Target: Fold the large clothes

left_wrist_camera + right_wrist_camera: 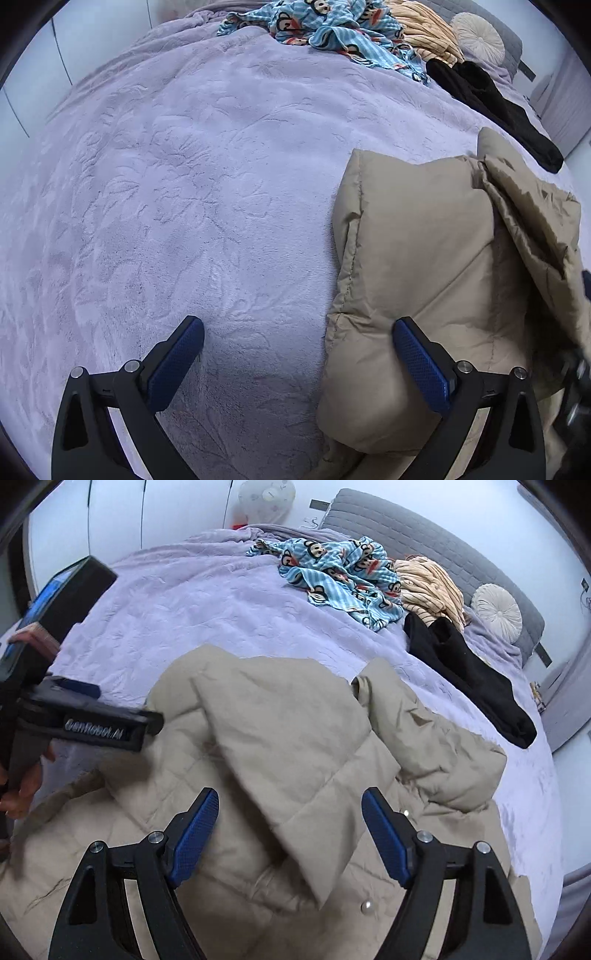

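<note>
A beige padded coat (280,746) lies partly folded on the lilac bedspread (177,602). In the left wrist view the coat (424,266) fills the right side. My left gripper (297,332) is open and empty, low over the coat's left edge, with its right finger over the fabric. It also shows from the side in the right wrist view (96,723), at the coat's left edge. My right gripper (290,808) is open and empty, just above the coat's folded middle.
A blue monkey-print garment (340,576), a striped cream garment (432,587) and a black garment (469,675) lie toward the grey headboard (424,535). A round white cushion (496,607) rests there. The bed's right edge (554,812) drops off beside the coat.
</note>
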Tool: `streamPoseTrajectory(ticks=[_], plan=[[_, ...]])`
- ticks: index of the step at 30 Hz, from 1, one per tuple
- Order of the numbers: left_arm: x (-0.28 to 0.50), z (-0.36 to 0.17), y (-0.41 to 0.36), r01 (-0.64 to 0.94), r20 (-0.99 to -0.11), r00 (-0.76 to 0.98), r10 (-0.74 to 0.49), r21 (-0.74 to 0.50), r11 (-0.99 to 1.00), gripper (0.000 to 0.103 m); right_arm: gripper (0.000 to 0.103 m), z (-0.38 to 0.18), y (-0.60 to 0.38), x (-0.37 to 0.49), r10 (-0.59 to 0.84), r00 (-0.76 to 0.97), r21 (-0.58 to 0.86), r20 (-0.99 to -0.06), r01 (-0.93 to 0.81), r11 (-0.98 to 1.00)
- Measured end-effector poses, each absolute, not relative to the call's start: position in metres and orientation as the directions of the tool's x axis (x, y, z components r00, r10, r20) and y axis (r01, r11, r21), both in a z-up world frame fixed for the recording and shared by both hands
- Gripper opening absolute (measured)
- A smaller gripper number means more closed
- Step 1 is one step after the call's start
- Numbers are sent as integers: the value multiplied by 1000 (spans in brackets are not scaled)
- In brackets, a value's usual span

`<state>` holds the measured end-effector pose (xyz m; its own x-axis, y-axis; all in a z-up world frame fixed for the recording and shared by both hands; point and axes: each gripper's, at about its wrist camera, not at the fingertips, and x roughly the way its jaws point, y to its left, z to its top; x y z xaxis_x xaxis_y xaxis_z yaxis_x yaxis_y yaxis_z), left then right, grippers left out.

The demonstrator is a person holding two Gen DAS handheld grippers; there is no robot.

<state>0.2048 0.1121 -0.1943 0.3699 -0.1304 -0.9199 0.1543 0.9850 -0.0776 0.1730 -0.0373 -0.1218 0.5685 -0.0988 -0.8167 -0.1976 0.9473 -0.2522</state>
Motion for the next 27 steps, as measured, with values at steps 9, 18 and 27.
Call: streamPoseTrajectory(ticks=[9,18,27], plan=[[206,-197,102,184,-925,365,-106,-40,982,103,11,-146,-226,135,94,485,337,-869,442,831],[215,-138,96,241,-890,428,-159,-57,969,85,19,-144,-271,34,168,506,493,-846,621,610],[207,-191,46,253,-919,376,-120,-23,967,86,17,-142,-248,111,90,422,259,-902,364,895]])
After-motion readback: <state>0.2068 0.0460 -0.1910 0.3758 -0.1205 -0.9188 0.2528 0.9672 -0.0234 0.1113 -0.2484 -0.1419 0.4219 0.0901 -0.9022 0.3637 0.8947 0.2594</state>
